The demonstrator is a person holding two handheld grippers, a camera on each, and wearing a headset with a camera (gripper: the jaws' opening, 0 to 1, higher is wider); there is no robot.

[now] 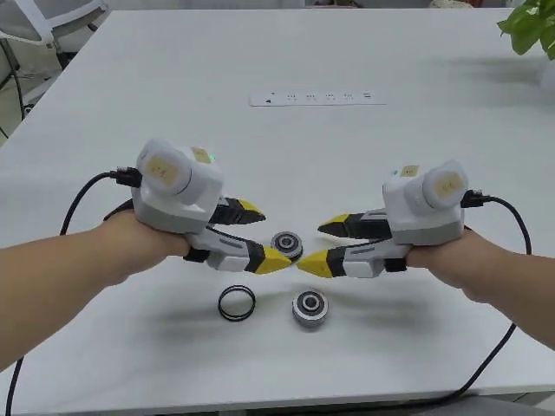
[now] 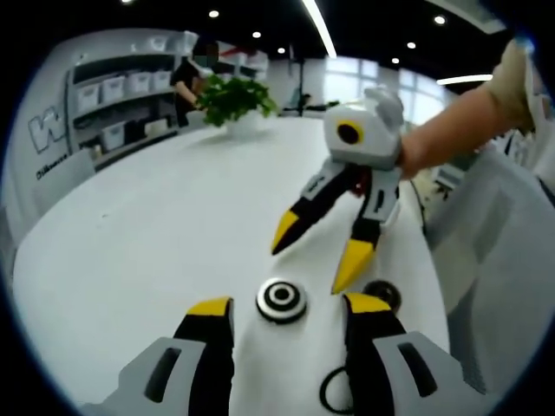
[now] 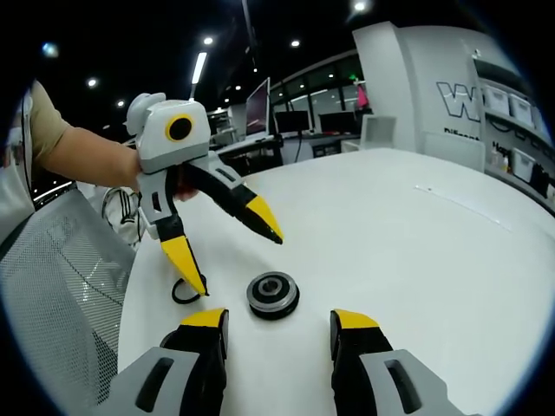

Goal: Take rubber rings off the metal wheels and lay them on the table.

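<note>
Both wide, left gripper (image 1: 273, 236) and right gripper (image 1: 310, 245) tip to tip over far wheel (image 1: 286, 245) on table (image 1: 173, 78); best pin it with one, hook its rubber with other, peel evenly

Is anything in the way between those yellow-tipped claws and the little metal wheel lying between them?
Nothing visible. The wheel lies on bare table between the open left hand-held gripper and open right hand-held gripper. The second wheel and a loose rubber ring sit nearer the person, off the path.
</note>
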